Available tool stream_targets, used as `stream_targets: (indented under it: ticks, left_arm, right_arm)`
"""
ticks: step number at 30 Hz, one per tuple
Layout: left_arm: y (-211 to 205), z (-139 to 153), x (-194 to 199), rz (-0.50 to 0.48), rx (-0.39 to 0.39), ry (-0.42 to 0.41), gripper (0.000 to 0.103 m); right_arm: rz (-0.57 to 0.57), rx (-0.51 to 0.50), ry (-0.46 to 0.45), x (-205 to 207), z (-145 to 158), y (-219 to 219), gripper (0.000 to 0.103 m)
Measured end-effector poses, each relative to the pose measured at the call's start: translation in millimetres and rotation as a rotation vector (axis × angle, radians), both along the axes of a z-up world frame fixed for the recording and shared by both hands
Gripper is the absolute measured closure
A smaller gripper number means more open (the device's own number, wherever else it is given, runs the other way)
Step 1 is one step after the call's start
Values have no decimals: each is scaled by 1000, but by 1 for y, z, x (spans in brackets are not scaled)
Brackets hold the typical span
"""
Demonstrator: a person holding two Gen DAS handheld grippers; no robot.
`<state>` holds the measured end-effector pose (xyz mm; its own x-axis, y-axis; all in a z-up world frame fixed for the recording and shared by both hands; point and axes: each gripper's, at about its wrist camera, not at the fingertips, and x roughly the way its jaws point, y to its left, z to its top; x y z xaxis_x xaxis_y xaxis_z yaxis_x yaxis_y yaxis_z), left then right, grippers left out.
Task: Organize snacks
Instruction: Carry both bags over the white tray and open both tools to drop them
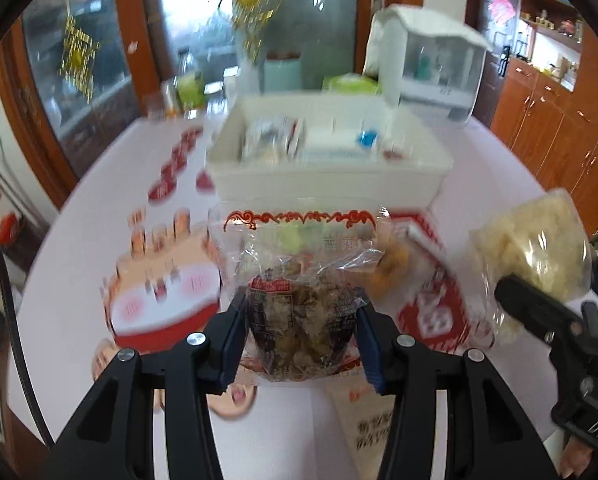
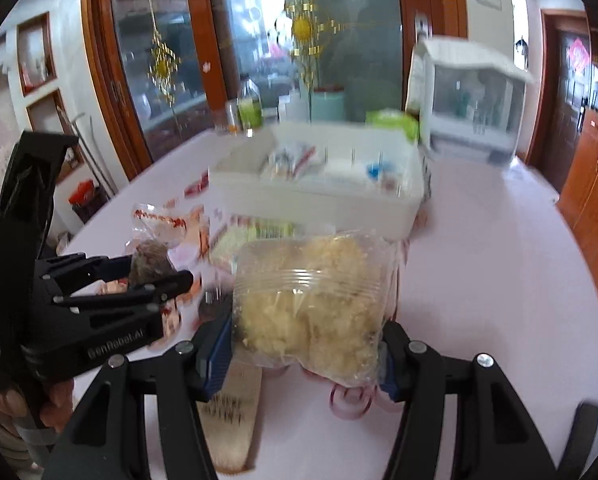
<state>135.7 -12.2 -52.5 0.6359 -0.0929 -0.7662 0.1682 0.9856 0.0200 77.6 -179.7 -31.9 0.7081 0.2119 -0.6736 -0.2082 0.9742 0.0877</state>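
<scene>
Pink table (image 2: pixel 499 260), white bin (image 1: pixel 327 182) ahead: left gripper (image 1: pixel 301 340) pinches a dark snack bag (image 1: pixel 299 320), right gripper (image 2: pixel 305 354) pinches a pale one (image 2: pixel 311 300).

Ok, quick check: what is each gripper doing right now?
Left gripper: shut on a bag of dark snacks.
Right gripper: shut on a bag of pale yellow snacks.

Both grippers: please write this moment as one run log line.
left gripper: shut on dark snack bag | right gripper: shut on pale snack bag | white bin: ahead on table
</scene>
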Motion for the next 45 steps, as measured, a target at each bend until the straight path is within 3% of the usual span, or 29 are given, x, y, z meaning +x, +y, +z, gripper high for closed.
stream_targets:
  ticks: [6,11,18,25,33,35,36,37,38,39,45]
  left_arm:
    - [-11,69,32,-28,11,-72,55]
    - [-21,119,63,-20,63,-163,55]
    - [-27,145,127,6,66,-171,55]
    - [-34,109,203,38,71,-111,55]
    - [-45,32,262,48,82,10,53]
    - [-48,18,267,35,81,35,48]
    - [-49,9,272,27,74,47,37]
    - [-50,4,274,20,66,54,17]
    - [-50,0,276,13,56,60,9]
    - [-50,-3,276,13,50,56,5]
    - [-53,-11,280,19,41,59,5]
  right_arm:
    - [-22,22,-113,35,80,-11,44]
    - [-48,5,-185,71,135,-14,43]
    - [-101,28,-203,128,166,-23,43]
    - [-149,70,-144,194,146,-33,43]
    - [-167,16,-35,258,82,-20,41]
    - [-163,-4,-3,270,64,-16,41]
    - [-164,-16,9,276,57,-14,41]
    - [-168,-25,21,281,49,-13,41]
    - [-172,-26,38,287,41,-13,40]
    - [-178,-20,55,291,35,-14,40]
    - [-187,27,123,312,13,-19,37]
